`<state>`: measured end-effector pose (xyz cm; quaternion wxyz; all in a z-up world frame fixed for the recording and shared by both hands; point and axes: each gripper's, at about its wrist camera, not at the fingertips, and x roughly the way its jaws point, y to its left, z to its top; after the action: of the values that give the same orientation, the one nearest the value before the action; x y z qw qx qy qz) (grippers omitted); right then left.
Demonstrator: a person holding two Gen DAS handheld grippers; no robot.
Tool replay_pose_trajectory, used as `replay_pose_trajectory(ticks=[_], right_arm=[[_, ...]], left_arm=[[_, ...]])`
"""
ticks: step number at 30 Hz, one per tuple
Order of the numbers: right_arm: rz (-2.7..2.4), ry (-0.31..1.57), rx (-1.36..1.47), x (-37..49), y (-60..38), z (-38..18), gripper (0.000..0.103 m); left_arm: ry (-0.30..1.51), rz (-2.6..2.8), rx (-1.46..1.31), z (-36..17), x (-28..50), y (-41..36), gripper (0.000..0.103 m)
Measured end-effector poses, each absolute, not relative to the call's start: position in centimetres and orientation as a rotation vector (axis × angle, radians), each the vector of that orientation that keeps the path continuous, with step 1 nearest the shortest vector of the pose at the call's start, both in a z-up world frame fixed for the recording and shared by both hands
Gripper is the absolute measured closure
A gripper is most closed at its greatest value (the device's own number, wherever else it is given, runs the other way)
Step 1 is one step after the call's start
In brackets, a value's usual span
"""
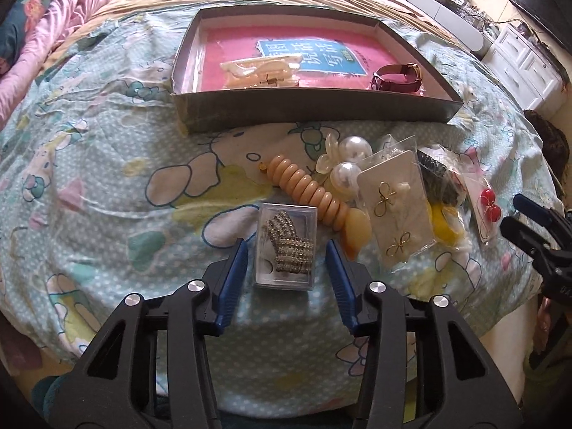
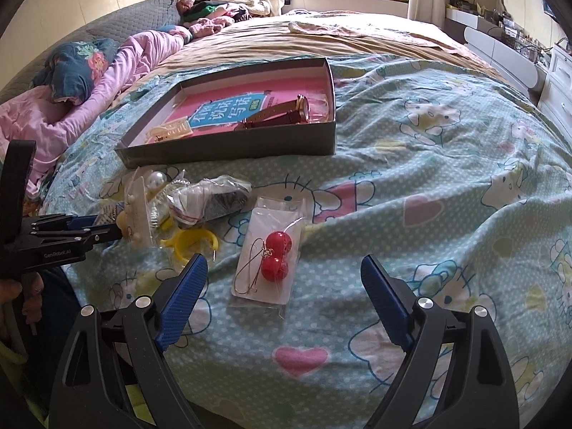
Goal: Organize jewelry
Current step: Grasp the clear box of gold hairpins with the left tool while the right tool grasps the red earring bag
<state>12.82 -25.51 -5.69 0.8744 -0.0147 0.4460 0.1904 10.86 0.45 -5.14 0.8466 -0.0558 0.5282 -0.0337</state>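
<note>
A small clear box with a rhinestone brooch (image 1: 286,246) lies on the bedspread between the blue pads of my left gripper (image 1: 286,243); a thin gap shows on each side, so the pads do not press it. My right gripper (image 2: 284,258) stands wide open just in front of a packet of red ball earrings (image 2: 275,257), with nothing held. A dark shallow tray (image 1: 314,107) farther back holds a red-strapped watch (image 1: 397,77) and a cream hair clip (image 1: 261,71). The left gripper (image 2: 71,232) also shows at the left edge of the right wrist view.
Beside the clear box lie a beige spiral hair tie (image 1: 311,193), big pearls (image 1: 354,150), a card of gold bow earrings (image 1: 397,211) and a yellow piece (image 1: 443,225). Pink bedding (image 2: 107,82) is heaped at the far left. White drawers (image 1: 525,60) stand right of the bed.
</note>
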Motion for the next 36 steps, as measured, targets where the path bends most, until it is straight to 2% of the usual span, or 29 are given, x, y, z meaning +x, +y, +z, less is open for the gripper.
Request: replay_pose_trajectory(ticks=[2,8,9,11,14,15,36], right_arm=[[0.395,0.944,-0.039,13.1,-25.2,-6.2,0.017],[0.403,0.978,-0.068,13.8,-24.1,-7.5,0.031],[0.403,0.979,-0.078,13.9,-23.8,-7.7,0.037],[0.401,0.971,-0.105,14.0,-23.5,-8.0,0.042],[0.409,0.957,-0.127,14.0,-23.3,-8.0,0.060],[0.412,0.955,-0.129,14.0,-23.3,-8.0,0.062],[0.442,0.827,-0.090,12.8,-23.9,-2.9,0.063]], left_arm=[[1.115,-0.074,-0.121,-5.2,10.9,0.4,0.068],[1.112,-0.080,-0.154,-5.2,11.0,0.9,0.075],[1.112,-0.082,-0.161,-5.3,11.0,1.0,0.078],[1.111,-0.085,-0.168,-5.2,11.0,1.1,0.078],[1.109,-0.089,-0.163,-5.2,10.9,1.0,0.078],[1.107,-0.090,-0.160,-5.1,10.9,1.0,0.079],[0.948,-0.068,-0.157,-1.5,9.3,1.5,0.079]])
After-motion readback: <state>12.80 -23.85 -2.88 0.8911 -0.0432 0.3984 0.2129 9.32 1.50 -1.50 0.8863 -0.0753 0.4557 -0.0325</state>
